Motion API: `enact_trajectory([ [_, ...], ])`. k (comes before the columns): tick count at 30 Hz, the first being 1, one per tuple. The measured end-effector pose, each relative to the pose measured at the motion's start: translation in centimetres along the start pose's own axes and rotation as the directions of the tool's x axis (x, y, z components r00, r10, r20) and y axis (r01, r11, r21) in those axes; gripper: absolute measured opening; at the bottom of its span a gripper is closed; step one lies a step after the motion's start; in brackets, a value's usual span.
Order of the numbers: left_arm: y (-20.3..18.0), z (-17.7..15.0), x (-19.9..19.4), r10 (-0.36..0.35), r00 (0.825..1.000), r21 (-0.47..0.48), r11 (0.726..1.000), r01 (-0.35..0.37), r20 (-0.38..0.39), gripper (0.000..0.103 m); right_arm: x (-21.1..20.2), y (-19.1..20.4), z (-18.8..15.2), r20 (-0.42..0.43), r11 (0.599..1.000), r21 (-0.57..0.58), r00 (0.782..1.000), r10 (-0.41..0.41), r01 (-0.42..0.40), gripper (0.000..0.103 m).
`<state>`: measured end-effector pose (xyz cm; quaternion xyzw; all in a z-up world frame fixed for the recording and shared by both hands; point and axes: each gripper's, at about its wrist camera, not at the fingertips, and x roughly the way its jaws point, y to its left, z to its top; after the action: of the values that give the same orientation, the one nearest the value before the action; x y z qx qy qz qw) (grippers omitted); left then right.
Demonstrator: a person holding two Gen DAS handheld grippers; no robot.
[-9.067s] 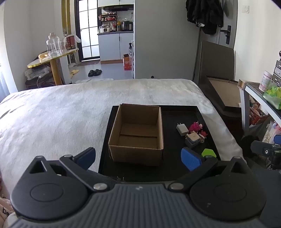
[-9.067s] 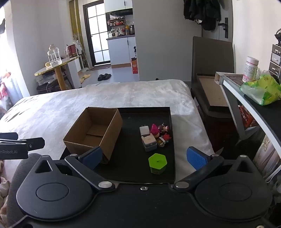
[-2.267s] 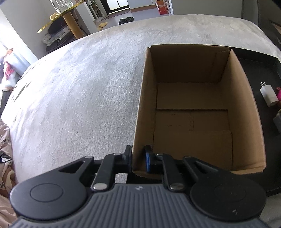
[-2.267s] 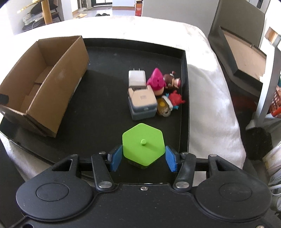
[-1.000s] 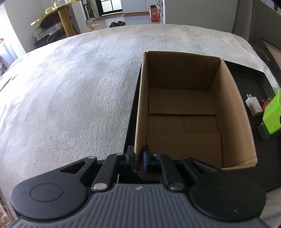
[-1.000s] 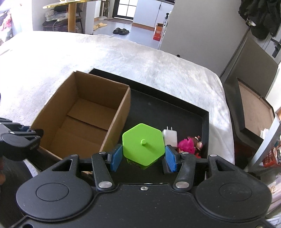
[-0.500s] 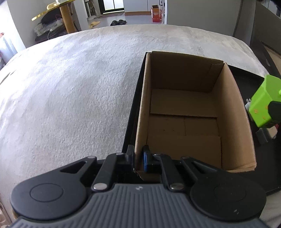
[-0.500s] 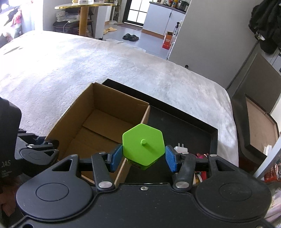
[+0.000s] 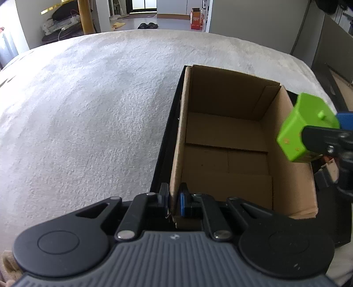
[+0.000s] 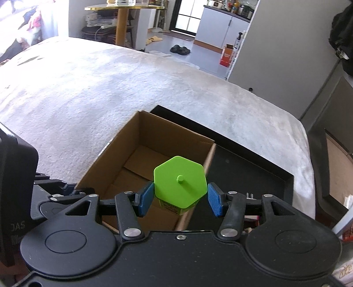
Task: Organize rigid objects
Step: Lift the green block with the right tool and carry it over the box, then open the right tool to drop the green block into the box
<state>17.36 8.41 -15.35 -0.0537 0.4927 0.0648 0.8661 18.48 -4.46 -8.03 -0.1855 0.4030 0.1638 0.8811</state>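
Note:
An open, empty cardboard box (image 9: 227, 154) (image 10: 141, 163) stands at the left of a black tray (image 10: 253, 172) on a white bed. My left gripper (image 9: 174, 202) is shut on the box's near left wall, one pad outside and one inside. My right gripper (image 10: 180, 196) is shut on a green hexagonal container (image 10: 180, 183) (image 9: 302, 128) and holds it in the air above the box's right wall. In the left wrist view, the right gripper (image 9: 331, 141) and the container enter from the right edge.
The white bedspread (image 9: 88, 110) spreads wide to the left and beyond the tray. A small item (image 9: 328, 167) lies on the tray, mostly hidden behind the right gripper. Past the bed are a round gold table (image 10: 123, 13), slippers (image 10: 179, 49) and a dark folded board (image 10: 337, 141).
My right gripper has carried the green container leftward and slightly up, from above the tray's right part to over the box's right wall. The left gripper keeps its grip on the box wall.

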Motion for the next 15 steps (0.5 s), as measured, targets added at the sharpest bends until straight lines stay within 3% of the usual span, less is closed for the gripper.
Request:
enact_trajectory([
  [15, 0.9, 0.2, 0.4, -0.054, 0.998, -0.032, 0.998, 0.054, 0.011, 0.009, 0.6, 1.6, 1.6, 0.049, 0.997, -0.023, 0.996, 0.073, -0.072, 0.053],
])
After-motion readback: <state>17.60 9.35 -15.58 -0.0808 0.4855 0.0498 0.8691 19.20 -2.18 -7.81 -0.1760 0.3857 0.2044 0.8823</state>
